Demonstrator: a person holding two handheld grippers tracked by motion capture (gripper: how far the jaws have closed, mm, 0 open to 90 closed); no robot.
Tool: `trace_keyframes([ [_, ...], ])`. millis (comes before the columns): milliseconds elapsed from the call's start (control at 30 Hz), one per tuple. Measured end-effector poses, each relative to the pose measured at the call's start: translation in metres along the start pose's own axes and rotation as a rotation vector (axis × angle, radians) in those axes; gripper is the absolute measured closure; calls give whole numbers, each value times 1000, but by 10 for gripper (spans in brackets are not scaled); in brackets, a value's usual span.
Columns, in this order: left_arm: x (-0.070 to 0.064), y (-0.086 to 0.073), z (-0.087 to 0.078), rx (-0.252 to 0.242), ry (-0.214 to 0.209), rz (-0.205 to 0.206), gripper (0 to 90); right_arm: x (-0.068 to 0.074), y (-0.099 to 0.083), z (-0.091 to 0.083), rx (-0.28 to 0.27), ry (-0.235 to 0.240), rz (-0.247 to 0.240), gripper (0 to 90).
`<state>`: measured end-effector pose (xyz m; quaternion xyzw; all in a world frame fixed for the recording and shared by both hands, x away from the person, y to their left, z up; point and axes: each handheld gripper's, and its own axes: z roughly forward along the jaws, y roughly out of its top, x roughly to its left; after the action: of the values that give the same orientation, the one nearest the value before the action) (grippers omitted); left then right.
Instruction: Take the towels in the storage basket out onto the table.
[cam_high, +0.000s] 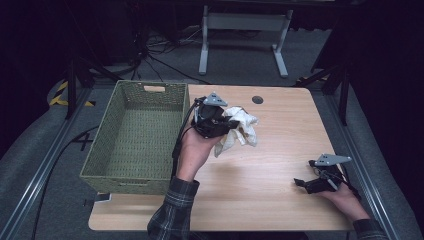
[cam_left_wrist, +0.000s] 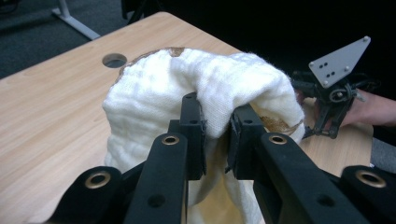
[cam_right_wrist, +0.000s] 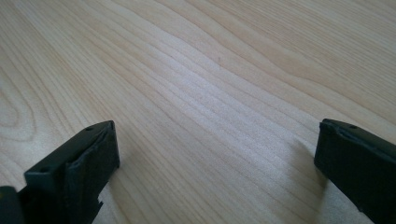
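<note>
Wooden table (cam_high: 270, 165) sits under my left gripper (cam_left_wrist: 215, 123), which pinches the white cloth (cam_left_wrist: 154, 93). My right gripper (cam_right_wrist: 217, 149) is spread wide, holding nothing. Only a small fold is caught, so the cloth might slip before the basket (cam_high: 100, 150).

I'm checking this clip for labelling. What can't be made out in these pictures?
- Cloth: in the left gripper view its lower part is hidden behind the left gripper, so its full size stays unclear.
- Brown marks on the cloth: too small to tell stain from print.
- Basket: in the high view the near wall hides part of the floor inside.
- Right gripper: in its own view the bottom edge cuts off its open jaws.
</note>
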<state>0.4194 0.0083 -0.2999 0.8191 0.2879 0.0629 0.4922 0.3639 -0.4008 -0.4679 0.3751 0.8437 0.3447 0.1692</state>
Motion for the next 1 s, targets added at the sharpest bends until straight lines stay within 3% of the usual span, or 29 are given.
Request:
trace_keyframes([
  [800, -31, -45, 93, 184, -75, 12, 787, 0, 0, 0, -1, 0, -1, 1],
  [1000, -30, -57, 110, 214, -84, 5, 785, 0, 0, 0, -2, 2, -2, 2],
])
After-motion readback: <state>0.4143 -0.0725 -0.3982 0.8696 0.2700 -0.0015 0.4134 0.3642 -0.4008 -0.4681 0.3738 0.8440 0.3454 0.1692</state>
